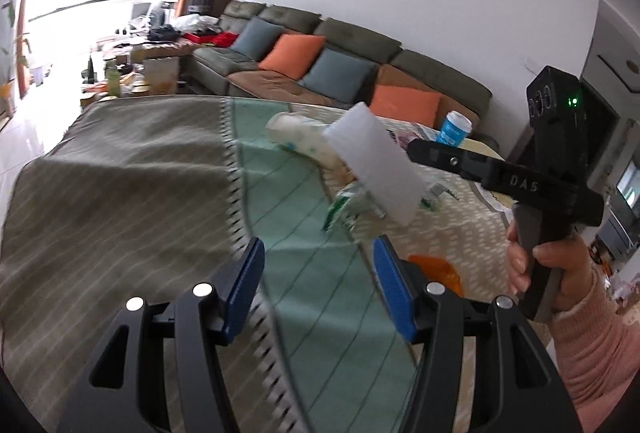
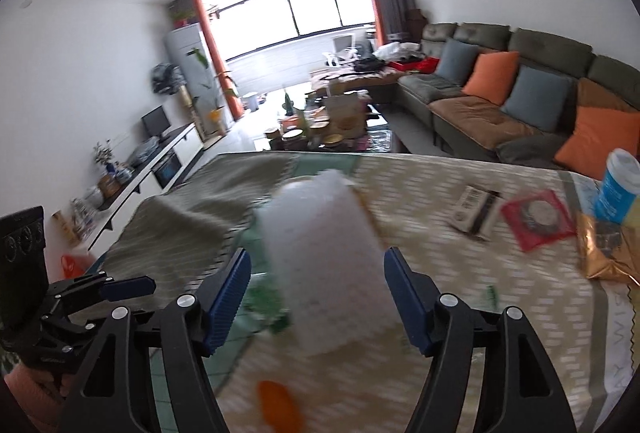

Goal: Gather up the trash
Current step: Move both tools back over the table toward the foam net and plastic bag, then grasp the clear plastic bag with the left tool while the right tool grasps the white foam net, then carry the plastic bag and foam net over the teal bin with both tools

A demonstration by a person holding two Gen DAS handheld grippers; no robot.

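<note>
A white foam sheet [image 1: 374, 163] is in mid-air above the table, blurred, clear of both grippers; in the right wrist view it [image 2: 324, 257] floats between my open right fingers without touching them. Under it lie a white dotted wrapper [image 1: 298, 139] and a green-and-white wrapper [image 1: 346, 207]. My left gripper [image 1: 318, 275] is open and empty over the green cloth. My right gripper [image 2: 318, 297] is open. Its body [image 1: 516, 181] shows at the right in the left wrist view.
On the table [image 2: 440, 265] lie an orange scrap [image 2: 280, 407], a small carton [image 2: 474, 211], a red packet [image 2: 536, 219], a gold foil bag [image 2: 612, 253] and a blue-and-white cup [image 2: 618, 187]. A sofa [image 1: 320, 61] with cushions stands behind.
</note>
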